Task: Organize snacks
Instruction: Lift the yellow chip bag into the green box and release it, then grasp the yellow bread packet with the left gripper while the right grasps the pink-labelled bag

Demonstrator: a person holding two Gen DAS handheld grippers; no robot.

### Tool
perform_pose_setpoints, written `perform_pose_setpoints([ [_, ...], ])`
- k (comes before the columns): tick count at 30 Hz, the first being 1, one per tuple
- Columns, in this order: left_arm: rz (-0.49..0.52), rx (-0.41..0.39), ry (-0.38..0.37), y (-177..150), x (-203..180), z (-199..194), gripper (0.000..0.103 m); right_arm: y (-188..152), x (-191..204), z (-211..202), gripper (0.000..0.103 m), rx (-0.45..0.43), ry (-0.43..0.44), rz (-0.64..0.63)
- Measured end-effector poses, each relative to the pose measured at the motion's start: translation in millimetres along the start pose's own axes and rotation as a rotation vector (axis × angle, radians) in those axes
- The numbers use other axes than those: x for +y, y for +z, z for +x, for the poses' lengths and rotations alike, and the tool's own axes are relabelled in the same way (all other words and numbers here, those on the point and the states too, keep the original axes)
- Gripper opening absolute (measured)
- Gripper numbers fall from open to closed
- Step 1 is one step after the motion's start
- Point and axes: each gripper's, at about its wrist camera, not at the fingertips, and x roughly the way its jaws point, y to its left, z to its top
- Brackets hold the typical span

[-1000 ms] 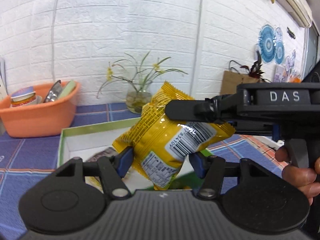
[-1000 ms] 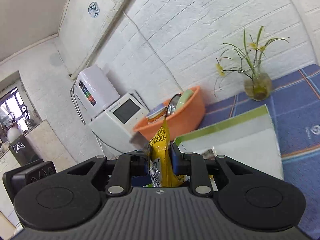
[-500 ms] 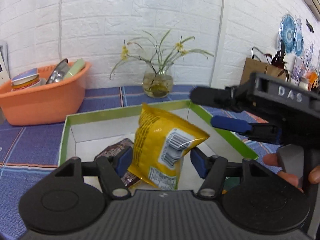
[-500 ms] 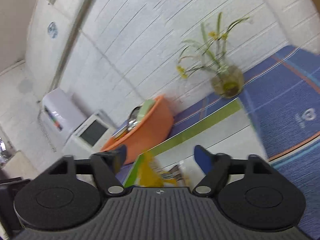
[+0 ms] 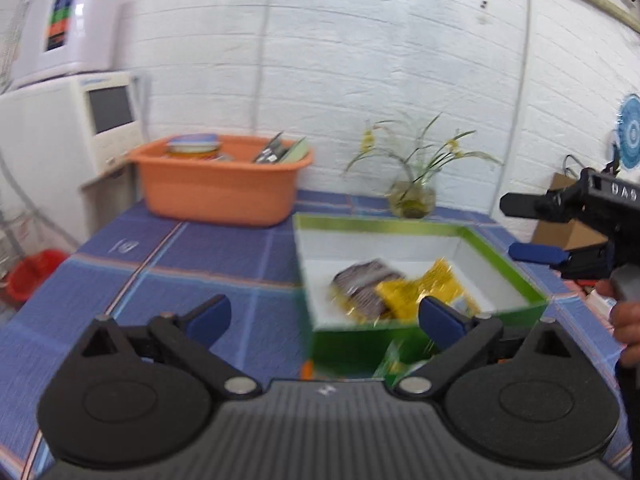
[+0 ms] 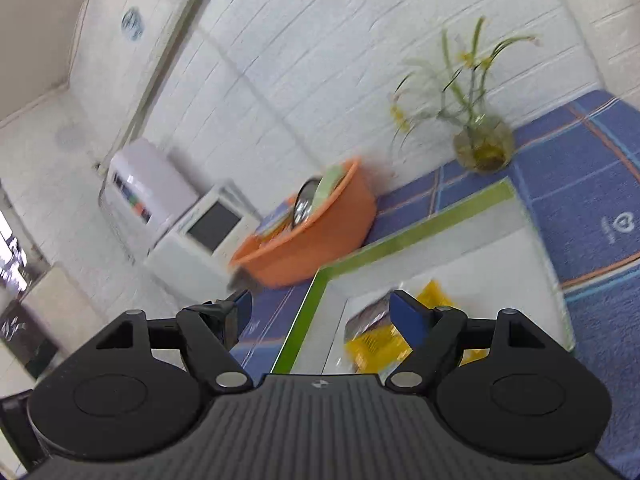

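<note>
Left hand-held gripper (image 5: 324, 318) opening, jaws wide, empty; right hand-held gripper (image 6: 324, 308) spread wide, empty. Yellow snack packet (image 5: 424, 292) lies in green box (image 5: 504, 264).

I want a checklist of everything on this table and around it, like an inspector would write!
Surface: blue checked cloth, partly bare.
Job's things: yellow bag and dark bag lie in the green box; blurred.
Clutter: orange tub holding tins and packets; vase of flowers.
Grippers: left gripper opening, nothing between its fingers; right gripper open, empty.
Cables: one runs down the wall.
Surroundings: white brick wall, white machine, red bin.
</note>
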Motion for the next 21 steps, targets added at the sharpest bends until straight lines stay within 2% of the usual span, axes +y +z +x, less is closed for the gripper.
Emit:
perform_pose_setpoints([
  [4,0.028,0.008,0.031,-28.6,0.2,-29.5,0.099,-31.7,12.5,-4.3,0.103,0.117,-0.046,-0.142],
  [6,0.068,0.007,0.042,-39.9,-11.6,-36.2,0.099,-47.0,17.5,-10.8,0.103,0.13,-0.098,-0.238],
  [10,0.222,0.026,0.069,-68.0,-41.7,-34.3,0.099,-68.9,23.8,-23.4,0.103,0.129,-0.168,-0.395],
  [14,0.335,0.044,0.023,-85.7,-62.0,-30.2,0.099,-75.2,30.1,-23.5,0.103,0.158,-0.19,-0.462],
  [17,0.324,0.076,-0.041,-91.6,-64.3,-27.2,0.099,-78.3,42.3,-17.7,0.103,0.192,-0.168,-0.526],
  [21,0.235,0.098,-0.034,-91.1,-51.3,-18.7,0.098,-92.2,62.3,-0.3,0.103,0.269,-0.135,-0.666],
])
